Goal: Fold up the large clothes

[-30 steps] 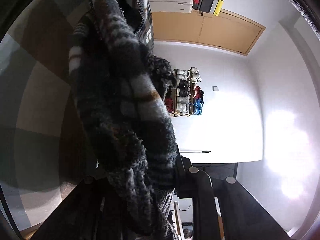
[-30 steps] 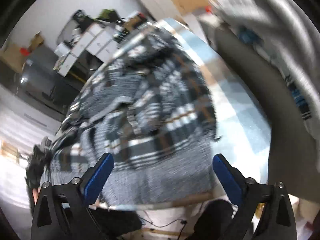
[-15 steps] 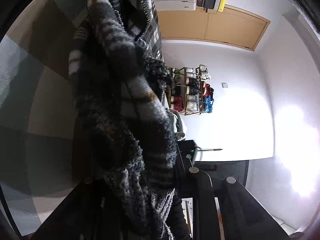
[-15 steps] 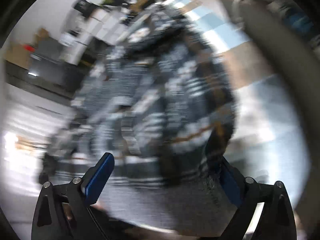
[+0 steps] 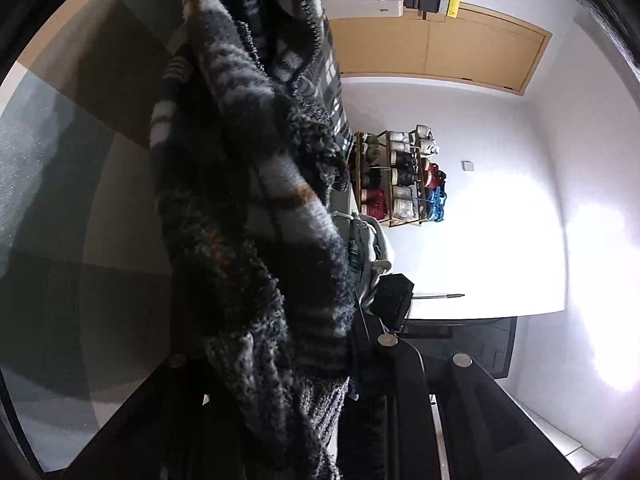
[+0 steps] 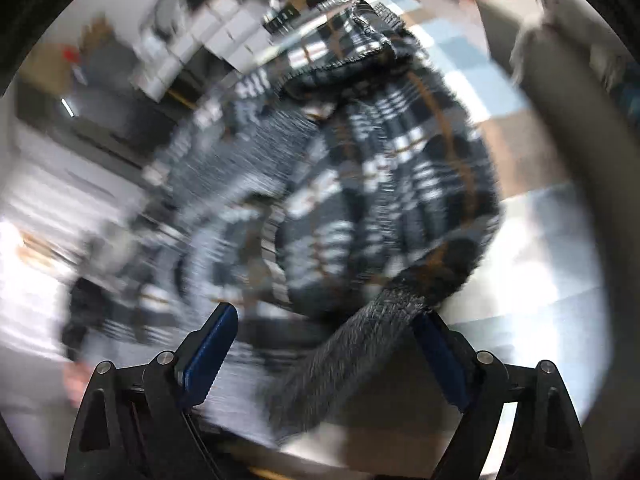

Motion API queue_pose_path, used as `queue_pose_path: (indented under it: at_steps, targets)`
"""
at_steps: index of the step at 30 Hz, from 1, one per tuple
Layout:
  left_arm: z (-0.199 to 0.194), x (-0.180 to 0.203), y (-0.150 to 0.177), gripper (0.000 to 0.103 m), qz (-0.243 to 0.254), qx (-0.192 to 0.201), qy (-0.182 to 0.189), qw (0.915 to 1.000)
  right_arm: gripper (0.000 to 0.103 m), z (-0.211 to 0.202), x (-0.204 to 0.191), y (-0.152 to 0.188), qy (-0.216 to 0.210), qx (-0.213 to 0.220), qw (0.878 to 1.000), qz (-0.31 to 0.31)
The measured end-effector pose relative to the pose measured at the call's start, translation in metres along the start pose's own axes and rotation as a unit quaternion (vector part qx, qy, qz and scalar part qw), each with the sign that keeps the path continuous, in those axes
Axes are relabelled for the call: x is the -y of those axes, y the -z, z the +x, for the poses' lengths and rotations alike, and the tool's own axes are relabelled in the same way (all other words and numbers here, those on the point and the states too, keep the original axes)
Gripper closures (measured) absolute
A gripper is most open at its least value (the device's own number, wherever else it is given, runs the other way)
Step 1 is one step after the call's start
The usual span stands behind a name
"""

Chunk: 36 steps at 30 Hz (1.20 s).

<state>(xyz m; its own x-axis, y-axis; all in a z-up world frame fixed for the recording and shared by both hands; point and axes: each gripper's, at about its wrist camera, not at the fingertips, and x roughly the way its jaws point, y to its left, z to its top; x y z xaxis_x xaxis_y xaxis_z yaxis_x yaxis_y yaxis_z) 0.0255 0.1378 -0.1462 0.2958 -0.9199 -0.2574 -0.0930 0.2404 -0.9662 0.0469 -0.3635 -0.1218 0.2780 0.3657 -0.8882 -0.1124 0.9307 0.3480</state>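
plaid garment (image 5: 256, 208) pinched in left tongs (image 5: 280, 364), right tongs (image 6: 324, 344) closing around its hem

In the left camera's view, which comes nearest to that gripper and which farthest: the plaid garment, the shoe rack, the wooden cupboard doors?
1. Plaid garment: clamped in the left gripper, hanging at centre-left.
2. Shoe rack: by the white wall, centre-right.
3. Wooden cupboard doors: upper right, seemingly farthest.

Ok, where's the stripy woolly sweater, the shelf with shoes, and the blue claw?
sweater (image 5: 256, 216): left wrist view, on the fuzzy plaid fold hanging down.
shoe shelf (image 5: 400, 176): left wrist view, on the middle row of shoes.
right claw (image 6: 324, 344): right wrist view, between its blue tips, closing around the grey hem.
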Motion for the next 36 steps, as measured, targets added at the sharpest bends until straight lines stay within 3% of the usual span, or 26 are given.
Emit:
queue_pose_path:
  at_steps: [4, 6, 8, 13, 15, 21, 23, 26, 30, 32, 36]
  targets:
    - [-0.005, 0.002, 0.003, 0.087, 0.007, -0.001, -0.026, 0.9996, 0.019, 0.006, -0.012, 0.007, 0.044, 0.009, 0.999, -0.031]
    - [-0.007, 0.004, 0.007, 0.081, 0.009, 0.001, -0.038, 0.9992, 0.037, 0.005, -0.013, 0.011, 0.048, 0.033, 0.998, -0.029]
    - [-0.013, 0.007, 0.016, 0.080, 0.026, 0.013, -0.070, 0.9971, 0.091, 0.005, -0.008, 0.011, 0.024, 0.037, 0.999, -0.013]
    - [-0.013, 0.011, 0.035, 0.080, 0.069, 0.015, -0.171, 0.9828, 0.092, -0.004, 0.020, 0.020, -0.106, 0.077, 0.990, 0.060]
    - [-0.007, 0.010, 0.040, 0.080, 0.077, 0.002, -0.189, 0.9790, 0.091, -0.007, 0.023, 0.026, -0.143, 0.089, 0.983, 0.073]
    - [0.009, 0.021, 0.037, 0.080, 0.107, 0.003, -0.220, 0.9697, 0.086, 0.015, 0.041, 0.028, -0.219, 0.009, 0.967, 0.129]
    - [0.015, 0.023, 0.035, 0.080, 0.118, -0.008, -0.237, 0.9643, 0.087, 0.016, 0.042, 0.027, -0.220, 0.009, 0.967, 0.128]
    - [0.015, 0.012, 0.032, 0.080, 0.105, -0.007, -0.238, 0.9656, 0.089, 0.012, 0.041, 0.029, -0.209, 0.013, 0.971, 0.115]
    - [0.007, 0.008, 0.030, 0.094, 0.110, 0.008, -0.244, 0.9633, 0.093, -0.003, 0.035, 0.032, -0.184, 0.062, 0.975, 0.106]
    - [0.003, 0.007, 0.031, 0.097, 0.101, 0.017, -0.236, 0.9663, 0.093, -0.016, 0.029, 0.036, -0.159, 0.091, 0.980, 0.081]
    - [-0.007, 0.000, 0.040, 0.098, 0.094, 0.018, -0.226, 0.9693, 0.095, -0.034, 0.026, 0.045, -0.150, 0.106, 0.980, 0.077]
